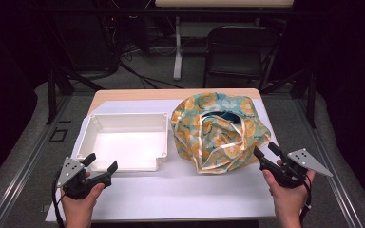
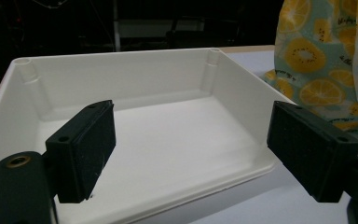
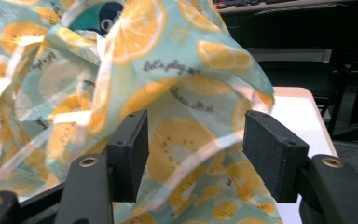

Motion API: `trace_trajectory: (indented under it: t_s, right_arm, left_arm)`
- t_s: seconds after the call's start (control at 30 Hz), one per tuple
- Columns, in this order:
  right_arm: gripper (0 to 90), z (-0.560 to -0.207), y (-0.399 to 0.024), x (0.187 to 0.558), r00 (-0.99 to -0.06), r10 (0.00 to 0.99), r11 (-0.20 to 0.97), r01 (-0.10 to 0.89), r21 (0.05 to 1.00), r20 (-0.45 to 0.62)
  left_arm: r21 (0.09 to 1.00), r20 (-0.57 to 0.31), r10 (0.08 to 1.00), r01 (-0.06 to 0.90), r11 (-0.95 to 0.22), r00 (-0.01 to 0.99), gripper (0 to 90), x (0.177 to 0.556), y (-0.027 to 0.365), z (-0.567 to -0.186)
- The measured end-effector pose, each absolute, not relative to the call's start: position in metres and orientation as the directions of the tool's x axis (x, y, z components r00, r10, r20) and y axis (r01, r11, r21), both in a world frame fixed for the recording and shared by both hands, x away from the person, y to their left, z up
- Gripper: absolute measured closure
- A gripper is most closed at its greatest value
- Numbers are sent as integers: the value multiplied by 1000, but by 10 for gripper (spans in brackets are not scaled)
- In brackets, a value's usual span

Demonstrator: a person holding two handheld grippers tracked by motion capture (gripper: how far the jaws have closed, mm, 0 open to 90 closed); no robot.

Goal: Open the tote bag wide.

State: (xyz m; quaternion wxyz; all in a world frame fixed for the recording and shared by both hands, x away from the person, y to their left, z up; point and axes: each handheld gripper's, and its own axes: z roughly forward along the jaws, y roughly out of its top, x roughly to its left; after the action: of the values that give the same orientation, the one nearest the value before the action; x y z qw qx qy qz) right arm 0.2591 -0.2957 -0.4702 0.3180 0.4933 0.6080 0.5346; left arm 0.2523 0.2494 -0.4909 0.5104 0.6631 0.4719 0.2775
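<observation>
A crumpled bag point(image 1: 218, 130) printed with orange slices on pale teal sits on the right half of the table, its mouth loosely open at the top. To its left lies an empty white plastic bin point(image 1: 123, 140). My right gripper point(image 1: 267, 153) is open just off the bag's near right side; in the right gripper view the bag's fabric point(image 3: 186, 93) lies close ahead of the open jaws, nothing pinched. My left gripper point(image 1: 100, 162) is open at the bin's near left corner. In the left gripper view the bin point(image 2: 168, 135) spreads behind the jaws.
The table point(image 1: 180, 190) has a white cover, with a wooden strip along the far edge. Beyond it stand a dark folding chair point(image 1: 240, 52) and a table leg point(image 1: 177, 47). Metal rails run along both sides.
</observation>
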Motion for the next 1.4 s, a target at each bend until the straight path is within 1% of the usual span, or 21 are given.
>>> trace_trajectory:
  t_s: [0.13, 0.17, 0.3, 0.37, 0.43, 0.47, 0.63, 0.73, 0.8, 0.93, 1.07, 1.2, 1.23, 1.27, 1.3, 1.33, 1.37, 1.4]
  right_arm:
    - [407, -467, -291, 260, -334, 931, -61, 258, 964, 148]
    - [402, -464, -286, 260, -358, 923, -46, 258, 965, 140]
    - [394, -460, -280, 259, -386, 912, -47, 246, 968, 142]
    - [380, -456, -273, 260, -413, 900, -35, 243, 969, 136]
    - [378, -455, -271, 261, -422, 896, -34, 244, 969, 138]
    - [370, -452, -267, 262, -432, 891, -30, 241, 970, 135]
    - [314, -448, -261, 265, -450, 881, -33, 247, 968, 145]
    - [308, -447, -258, 270, -432, 891, -25, 260, 965, 139]
    - [316, -447, -258, 273, -400, 907, -17, 274, 961, 130]
    - [326, -445, -261, 277, -338, 933, -35, 256, 966, 124]
    - [320, -441, -264, 286, -321, 939, -42, 245, 969, 122]
    - [334, -435, -265, 295, -336, 934, -37, 258, 966, 125]
    - [367, -434, -263, 298, -339, 933, -28, 263, 964, 120]
    - [449, -434, -262, 304, -353, 930, -5, 271, 962, 104]
    - [449, -434, -262, 304, -353, 930, -5, 271, 962, 104]
    - [531, -433, -261, 306, -358, 928, 1, 267, 964, 99]
    - [703, -433, -262, 306, -358, 930, 15, 259, 966, 81]
    - [703, -433, -262, 306, -358, 930, 15, 259, 966, 81]
  left_arm:
    - [938, -96, 903, 342, -59, 419, 179, 256, 241, -487]
    - [942, -82, 897, 329, -73, 434, 189, 259, 234, -484]
    - [945, -92, 879, 319, -71, 467, 235, 265, 224, -480]
    - [950, -84, 865, 303, -81, 495, 253, 271, 211, -477]
    - [951, -86, 859, 300, -81, 505, 258, 273, 207, -476]
    - [952, -91, 847, 295, -80, 524, 276, 277, 198, -473]
    - [958, -95, 817, 276, -81, 568, 326, 285, 182, -467]
    - [962, -99, 786, 260, -81, 610, 344, 294, 165, -462]
    - [965, -94, 774, 247, -83, 626, 351, 299, 155, -459]
    - [968, -90, 754, 236, -87, 651, 365, 306, 140, -455]
    - [972, -80, 722, 214, -96, 687, 370, 315, 118, -446]
    - [974, -69, 709, 201, -103, 702, 381, 320, 108, -440]
    - [976, -65, 703, 193, -103, 708, 381, 321, 105, -438]
    - [976, -68, 698, 192, -100, 713, 383, 323, 102, -437]
    - [976, -63, 700, 189, -104, 712, 383, 324, 100, -436]
    - [976, -56, 703, 186, -110, 709, 384, 326, 97, -436]
    - [976, -55, 702, 187, -112, 710, 400, 328, 96, -435]
    - [975, -51, 699, 188, -121, 713, 400, 330, 95, -434]
